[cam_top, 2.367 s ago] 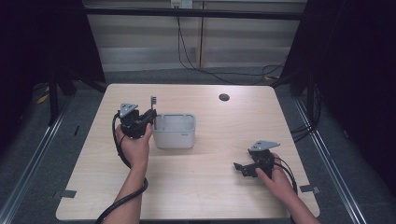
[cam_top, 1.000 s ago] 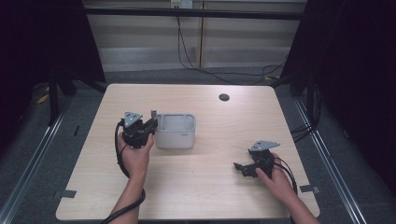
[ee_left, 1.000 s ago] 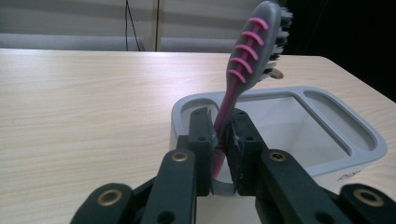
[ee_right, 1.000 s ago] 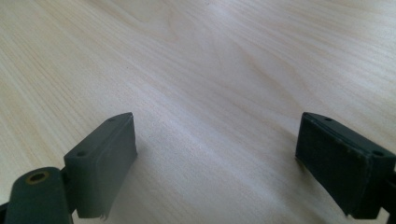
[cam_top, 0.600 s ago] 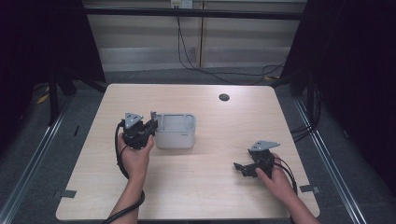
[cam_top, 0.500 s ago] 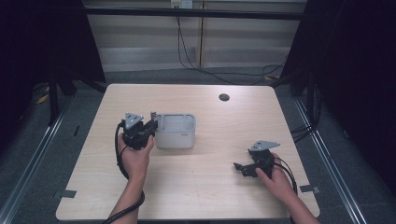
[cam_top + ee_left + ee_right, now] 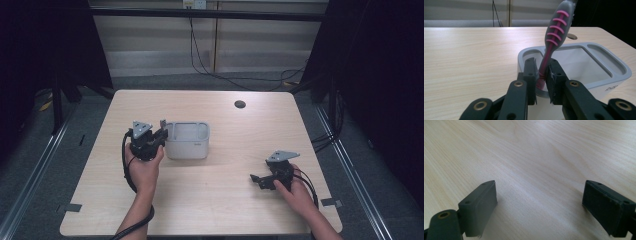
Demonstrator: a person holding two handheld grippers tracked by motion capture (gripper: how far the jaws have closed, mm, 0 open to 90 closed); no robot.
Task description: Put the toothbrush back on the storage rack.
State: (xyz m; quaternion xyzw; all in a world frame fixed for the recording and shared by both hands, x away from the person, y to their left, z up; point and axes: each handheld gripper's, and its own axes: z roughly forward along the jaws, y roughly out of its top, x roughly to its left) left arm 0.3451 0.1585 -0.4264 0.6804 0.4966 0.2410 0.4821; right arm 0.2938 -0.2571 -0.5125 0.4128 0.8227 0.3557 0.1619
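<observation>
Left gripper view: left gripper (image 7: 541, 75) clenches a pink toothbrush (image 7: 554, 40); holder (image 7: 599, 75) print unreadable; right gripper (image 7: 539, 210) released.

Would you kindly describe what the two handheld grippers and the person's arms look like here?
Both the left gripper and the right gripper are black, each topped by a grey three-cornered plate and trailing a black cable. Their black jaws carry brass-coloured pivot rings and flat rectangular pads. The forearms are bare, with no sleeves visible.

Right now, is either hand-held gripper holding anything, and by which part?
Left hand-held gripper clamps the toothbrush low on its pink handle; right hand-held gripper holds nothing.
</observation>
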